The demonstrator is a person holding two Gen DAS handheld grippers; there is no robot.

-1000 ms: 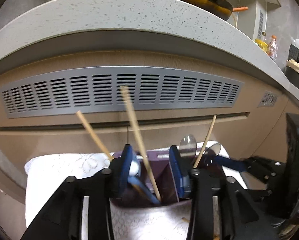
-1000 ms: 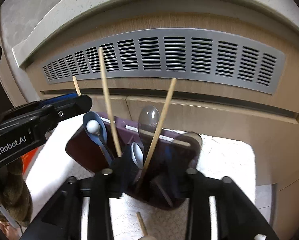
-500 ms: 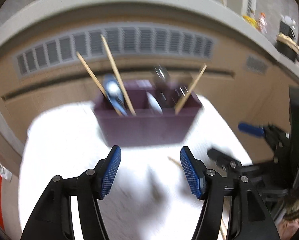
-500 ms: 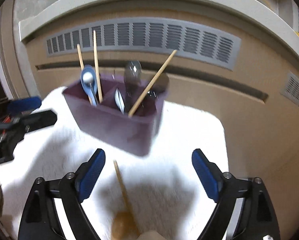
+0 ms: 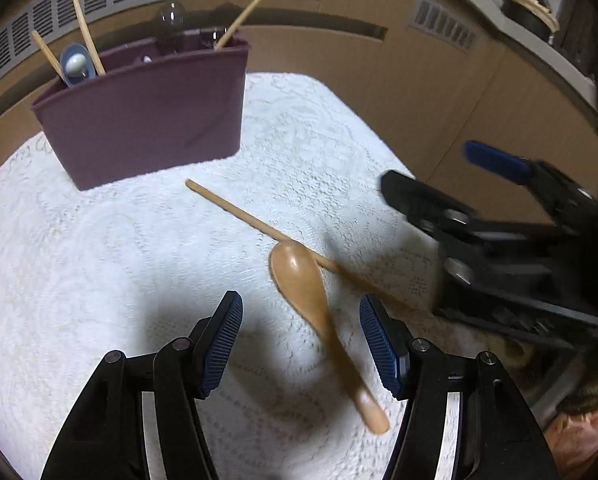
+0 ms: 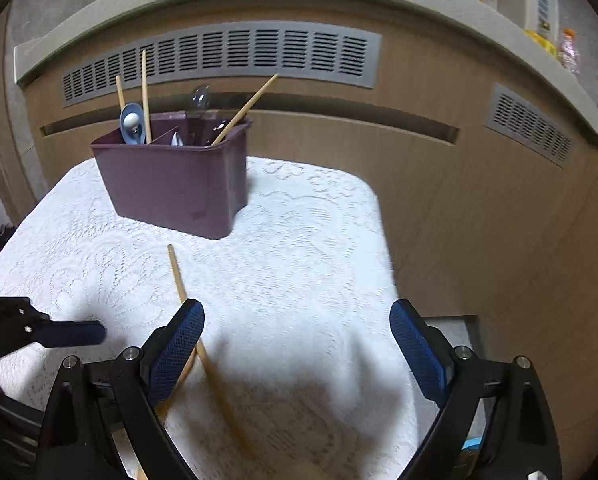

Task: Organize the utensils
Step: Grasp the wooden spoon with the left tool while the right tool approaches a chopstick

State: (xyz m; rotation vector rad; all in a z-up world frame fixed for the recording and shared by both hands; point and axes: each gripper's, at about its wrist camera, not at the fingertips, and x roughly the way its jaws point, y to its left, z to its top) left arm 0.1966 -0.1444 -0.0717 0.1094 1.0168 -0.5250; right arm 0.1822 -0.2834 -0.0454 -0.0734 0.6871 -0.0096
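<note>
Left tongs (image 5: 301, 338) and right tongs (image 6: 297, 346) both released, empty. Wooden spoon (image 5: 313, 308) and one chopstick (image 5: 259, 224) lie crossed on the near desk (image 5: 79, 280). Far-left purple caddy (image 5: 147, 120) already holds several utensils; these two remain.

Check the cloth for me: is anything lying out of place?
Yes. A wooden spoon and a single chopstick lie loose on the white cloth, crossed over each other in front of the purple holder. The other utensils stand in the holder. Both grippers are open and hold nothing.
</note>
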